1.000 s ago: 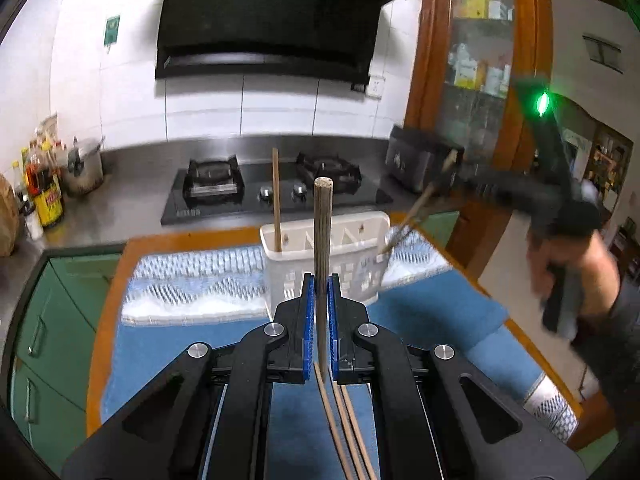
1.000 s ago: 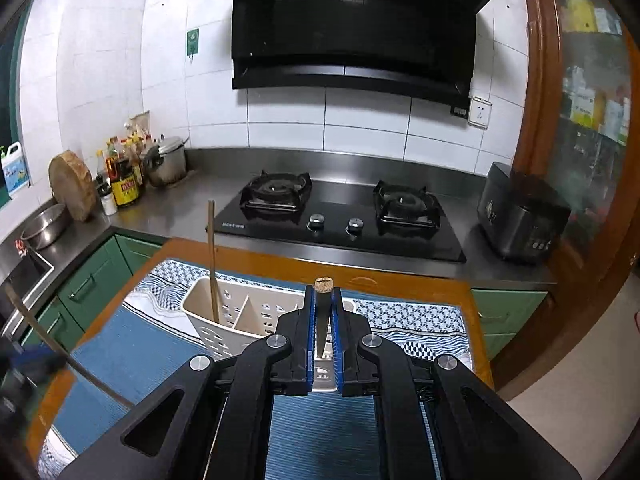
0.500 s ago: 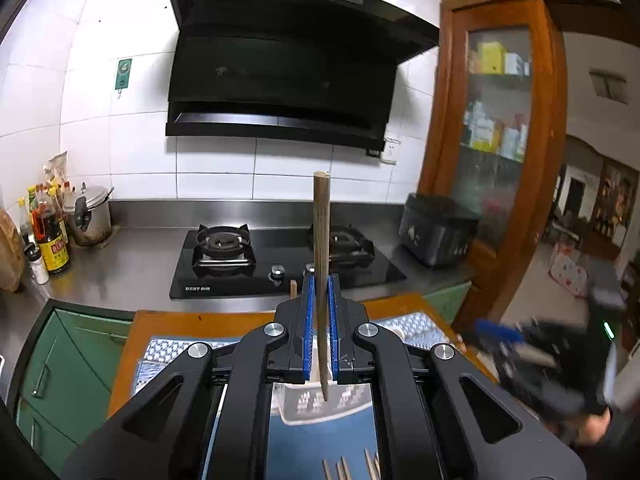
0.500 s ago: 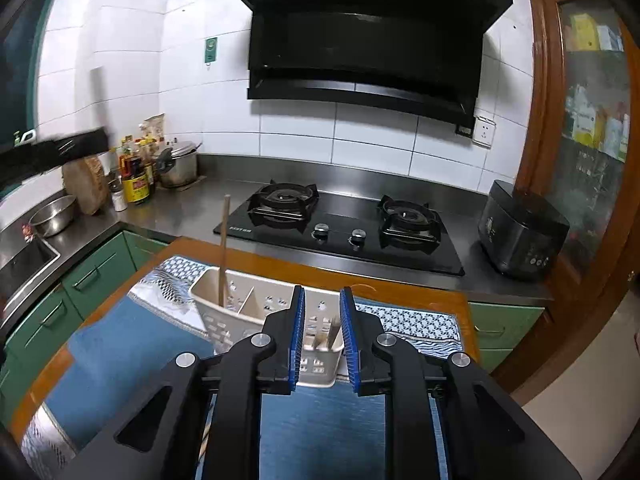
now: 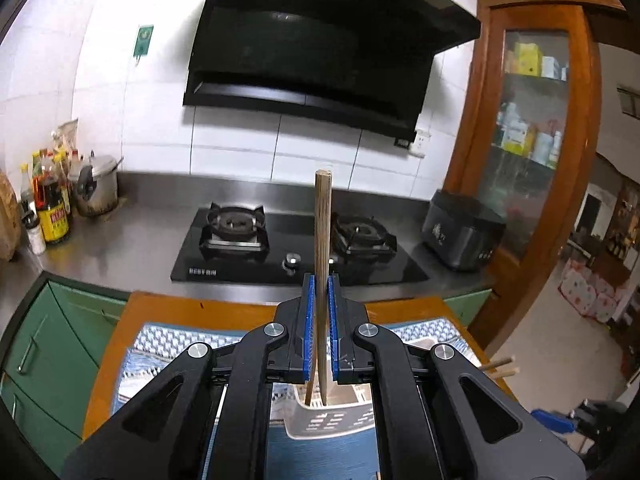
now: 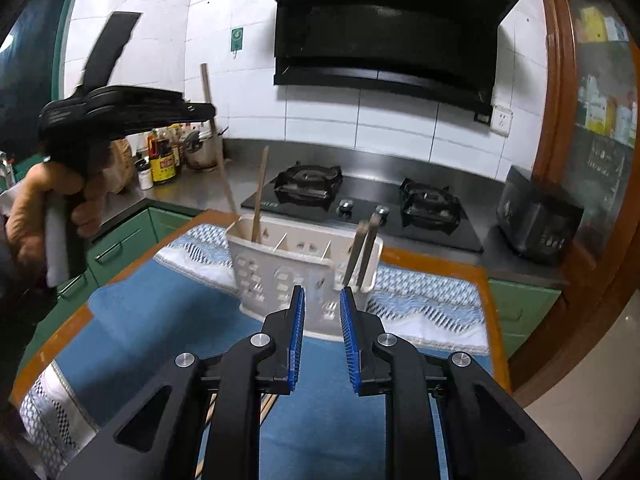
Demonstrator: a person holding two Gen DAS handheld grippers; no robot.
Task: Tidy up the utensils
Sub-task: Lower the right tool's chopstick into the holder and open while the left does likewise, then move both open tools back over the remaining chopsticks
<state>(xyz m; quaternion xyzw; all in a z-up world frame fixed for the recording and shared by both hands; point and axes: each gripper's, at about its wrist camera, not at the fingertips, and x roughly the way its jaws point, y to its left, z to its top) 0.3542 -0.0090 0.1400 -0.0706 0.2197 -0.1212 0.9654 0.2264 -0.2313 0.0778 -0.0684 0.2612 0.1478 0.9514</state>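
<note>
Clamping a slim, round wooden chopstick [image 5: 322, 248] upright between ribbed blue pads, the left hand-held gripper [image 5: 320, 320] hung above the white perforated plastic utensil caddy [image 6: 288, 276]. The right hand-held gripper [image 6: 322, 320] had just been opening and stood apart, empty. Three more chopsticks leaned in the caddy's compartments on the blue woven mat [image 6: 160, 320].
</note>
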